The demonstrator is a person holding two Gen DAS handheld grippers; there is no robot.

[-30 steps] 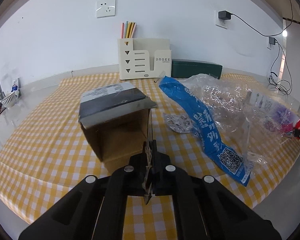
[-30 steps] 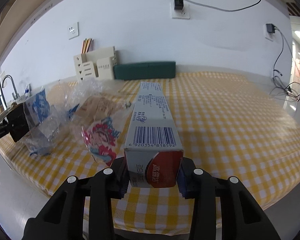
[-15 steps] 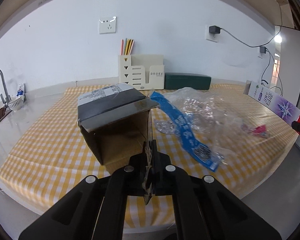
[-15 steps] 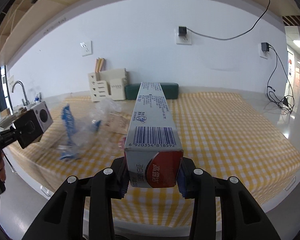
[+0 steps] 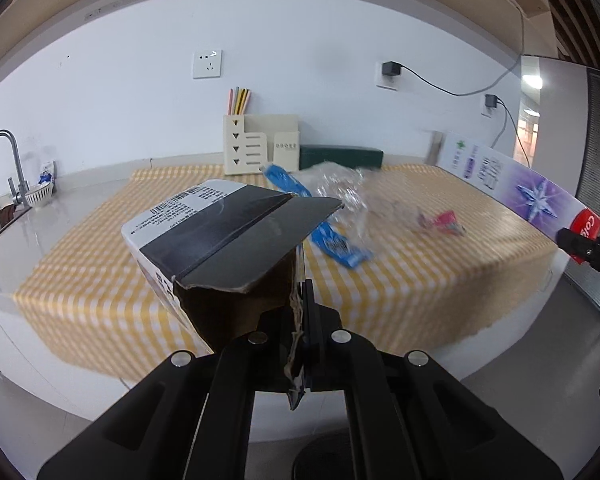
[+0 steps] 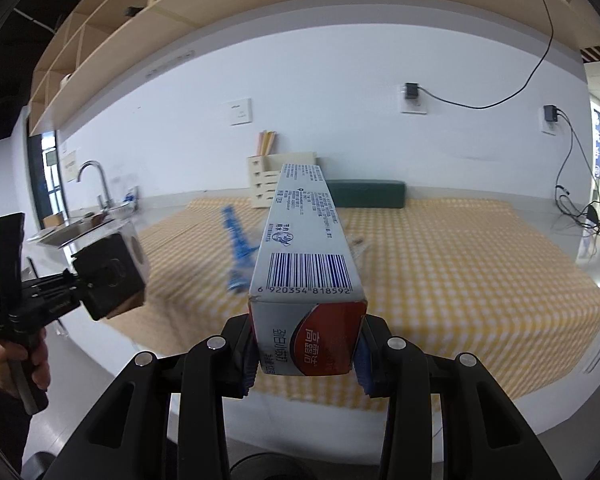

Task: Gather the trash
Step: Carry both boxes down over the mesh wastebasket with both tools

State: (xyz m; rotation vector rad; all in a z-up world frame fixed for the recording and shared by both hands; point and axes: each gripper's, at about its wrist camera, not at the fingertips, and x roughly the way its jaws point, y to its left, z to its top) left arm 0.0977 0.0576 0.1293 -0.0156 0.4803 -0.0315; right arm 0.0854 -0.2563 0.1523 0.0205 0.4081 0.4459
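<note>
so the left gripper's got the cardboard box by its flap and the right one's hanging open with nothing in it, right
Not quite. The left gripper does pinch the cardboard box by its flap, but the right gripper is shut on a toothpaste box, as the right wrist view shows.

Both wrist cameras off the table's front edge, facing the white back wall, sharing yellow checked tablecloth [image 5: 440,216] [image 6: 460,248], cream desk organiser [image 5: 260,146] [image 6: 268,180]

A: What are the tools like?
B: Both matte black. The left gripper [image 5: 298,344] and right gripper [image 6: 304,354] have silver round screws on angular links.
A: Anything else?
B: Blue pads line the right fingers [image 6: 362,364]. The left hand [image 6: 18,364] is bare-skinned with a dark sleeve.
</note>
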